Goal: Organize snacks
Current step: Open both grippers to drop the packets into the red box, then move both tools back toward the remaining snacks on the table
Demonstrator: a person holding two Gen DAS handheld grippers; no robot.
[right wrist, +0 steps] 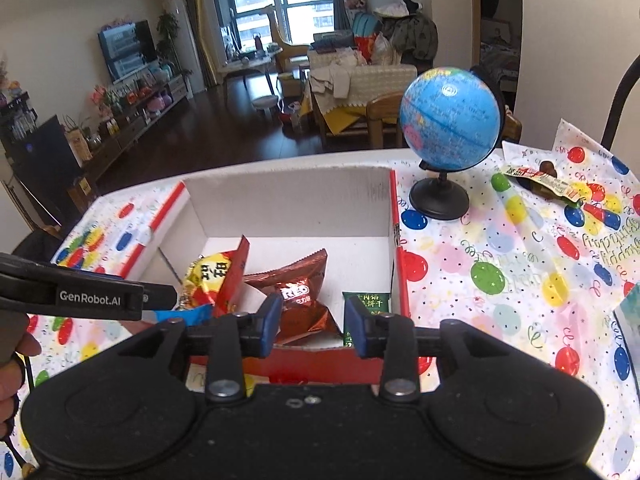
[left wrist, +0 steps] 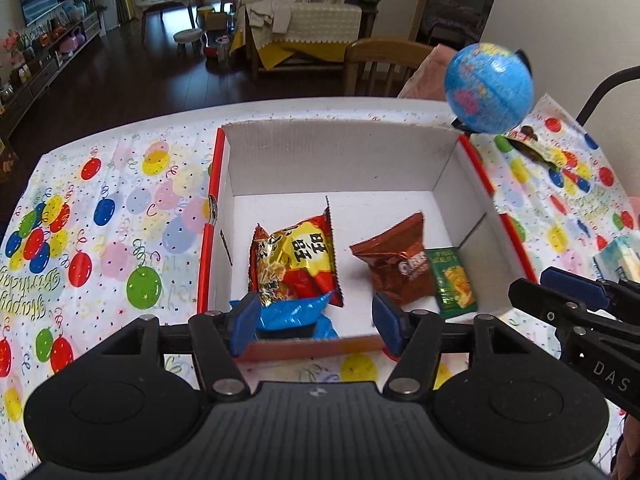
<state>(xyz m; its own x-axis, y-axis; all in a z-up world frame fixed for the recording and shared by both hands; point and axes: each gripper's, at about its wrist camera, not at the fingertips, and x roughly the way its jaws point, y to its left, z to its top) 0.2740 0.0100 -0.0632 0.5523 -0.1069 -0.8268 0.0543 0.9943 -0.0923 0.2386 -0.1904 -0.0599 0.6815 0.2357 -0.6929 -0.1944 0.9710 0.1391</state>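
Observation:
An open white cardboard box with red edges (left wrist: 332,160) (right wrist: 288,208) sits on the balloon tablecloth. Inside lie a red and yellow snack bag (left wrist: 296,258) (right wrist: 216,276), a blue packet (left wrist: 296,314) (right wrist: 184,314), a brown Oreo bag (left wrist: 396,264) (right wrist: 298,300) and a green biscuit packet (left wrist: 454,280) (right wrist: 366,300). My left gripper (left wrist: 316,322) is open and empty above the box's near edge, over the blue packet. My right gripper (right wrist: 310,328) is open and empty above the near edge, over the Oreo bag. A brown and green snack packet (left wrist: 534,146) (right wrist: 544,182) lies on the cloth at the far right.
A blue globe on a black stand (left wrist: 490,88) (right wrist: 450,128) stands right of the box. A pale teal packet (left wrist: 618,252) (right wrist: 628,312) lies at the right edge. A wooden chair (left wrist: 384,64) stands behind the table. The right gripper's body (left wrist: 580,320) shows in the left wrist view.

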